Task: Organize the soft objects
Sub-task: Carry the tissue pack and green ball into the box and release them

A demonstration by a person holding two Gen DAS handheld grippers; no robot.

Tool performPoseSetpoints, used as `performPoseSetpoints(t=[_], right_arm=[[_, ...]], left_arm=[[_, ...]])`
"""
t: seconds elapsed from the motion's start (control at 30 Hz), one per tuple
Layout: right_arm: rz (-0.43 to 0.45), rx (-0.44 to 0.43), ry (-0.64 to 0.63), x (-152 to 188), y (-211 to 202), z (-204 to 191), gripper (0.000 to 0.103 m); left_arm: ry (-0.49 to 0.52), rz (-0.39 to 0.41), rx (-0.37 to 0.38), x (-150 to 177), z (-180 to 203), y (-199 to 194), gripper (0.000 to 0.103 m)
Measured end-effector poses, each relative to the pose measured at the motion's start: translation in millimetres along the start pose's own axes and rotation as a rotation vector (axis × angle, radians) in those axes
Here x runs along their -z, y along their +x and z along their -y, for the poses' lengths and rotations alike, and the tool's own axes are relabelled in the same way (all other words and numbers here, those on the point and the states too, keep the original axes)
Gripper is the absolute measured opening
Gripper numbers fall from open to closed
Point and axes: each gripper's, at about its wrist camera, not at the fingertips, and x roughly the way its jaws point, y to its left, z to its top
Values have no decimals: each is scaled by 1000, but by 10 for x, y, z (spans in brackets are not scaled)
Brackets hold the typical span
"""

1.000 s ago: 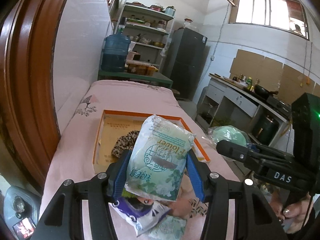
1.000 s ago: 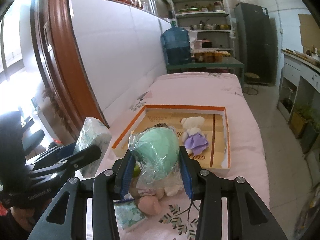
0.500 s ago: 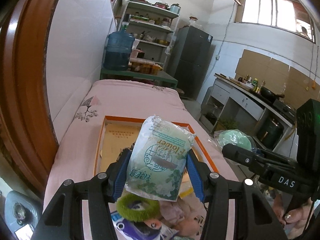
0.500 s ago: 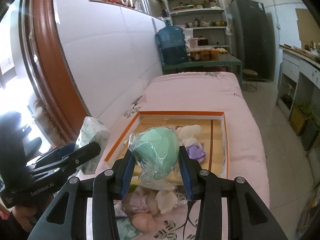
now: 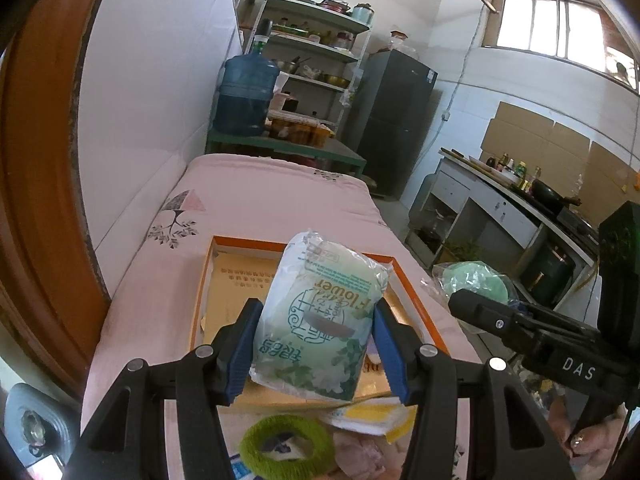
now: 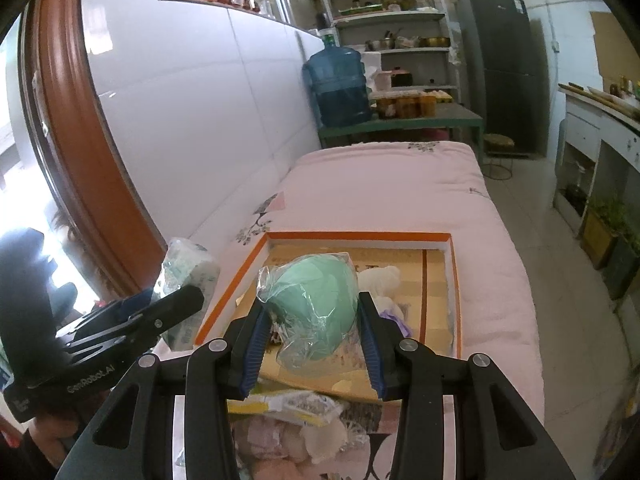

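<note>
My left gripper [image 5: 314,344] is shut on a white and green tissue pack [image 5: 320,316] marked "Flower", held above the near edge of the orange-rimmed box [image 5: 304,245]. My right gripper [image 6: 310,340] is shut on a mint green soft item wrapped in clear plastic [image 6: 314,300], also above that orange-rimmed box [image 6: 360,236]. A white plush toy [image 6: 380,278] with a purple part lies inside the box, partly hidden behind the wrapped item. In the right wrist view the tissue pack [image 6: 192,268] and the left gripper [image 6: 176,304] show at the left.
The box lies on a pink quilted bed [image 6: 392,184] along a white tiled wall. On the quilt near me lie a green ring [image 5: 286,446], a yellow and white pack [image 5: 372,416] and pale soft items [image 6: 280,436]. A blue water jug [image 6: 338,80], shelves and a fridge [image 5: 394,120] stand beyond.
Both grippers have moved forward over the bed with their loads still held. The box now lies closer under them, and the loose items on the quilt have slid toward the bottom of both views.
</note>
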Motion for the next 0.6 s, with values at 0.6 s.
performPoseSetpoints(t=[0.6], right_arm=[[-69,18,28,-76,583,193,43]], left_arm=[[-41,-56,-28,-7,-205,505,55]])
